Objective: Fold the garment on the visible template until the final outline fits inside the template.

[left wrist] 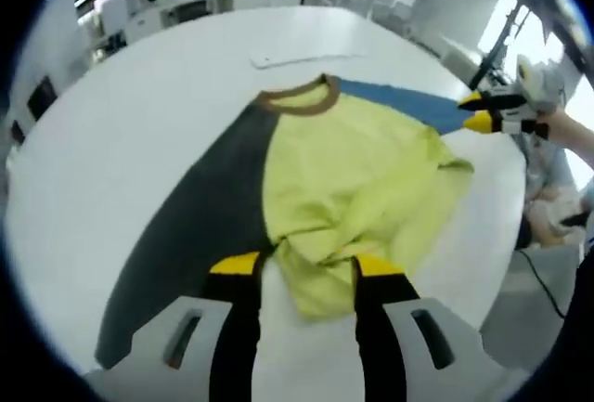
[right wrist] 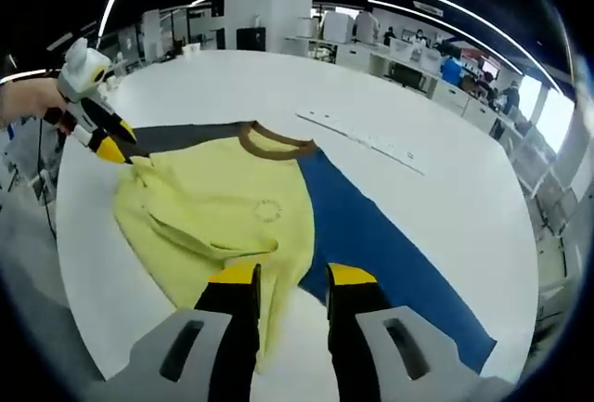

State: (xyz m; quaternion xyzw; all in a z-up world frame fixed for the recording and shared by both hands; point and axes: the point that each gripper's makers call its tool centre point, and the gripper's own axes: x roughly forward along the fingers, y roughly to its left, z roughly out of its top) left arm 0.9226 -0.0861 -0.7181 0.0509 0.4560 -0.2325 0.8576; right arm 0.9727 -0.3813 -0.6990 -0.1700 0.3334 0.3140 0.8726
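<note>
While the yellow shirt (left wrist: pixel 357 175) lies spread on the round white counter (left wrist: pixel 139 114), little folding can be seen as done. It is laid over a flat template with a dark grey half (left wrist: pixel 200 207) and a blue half (right wrist: pixel 371 235), and its brown collar (left wrist: pixel 299 97) sits at the line where the two halves meet.

In the left gripper view, the left claw (left wrist: pixel 308 267) is seen with its yellow tips set apart, and bunched yellow cloth from one edge of the shirt is caught between them. It cannot be told if the cloth is pinched tight.

In the right gripper view, the right claw (right wrist: pixel 292 277) is seen at another edge of the shirt. Its tips are a little apart, with cloth lying between them, and a firm hold cannot be told there either.

A thin white strip (right wrist: pixel 357 140) is left on the counter past the collar.

The shirt is wrinkled and wide, and one sleeve (left wrist: pixel 445 156) is flopped out to the side. The task is judged to be near its start: the sides must be folded in, and the outline made small enough to fit.
</note>
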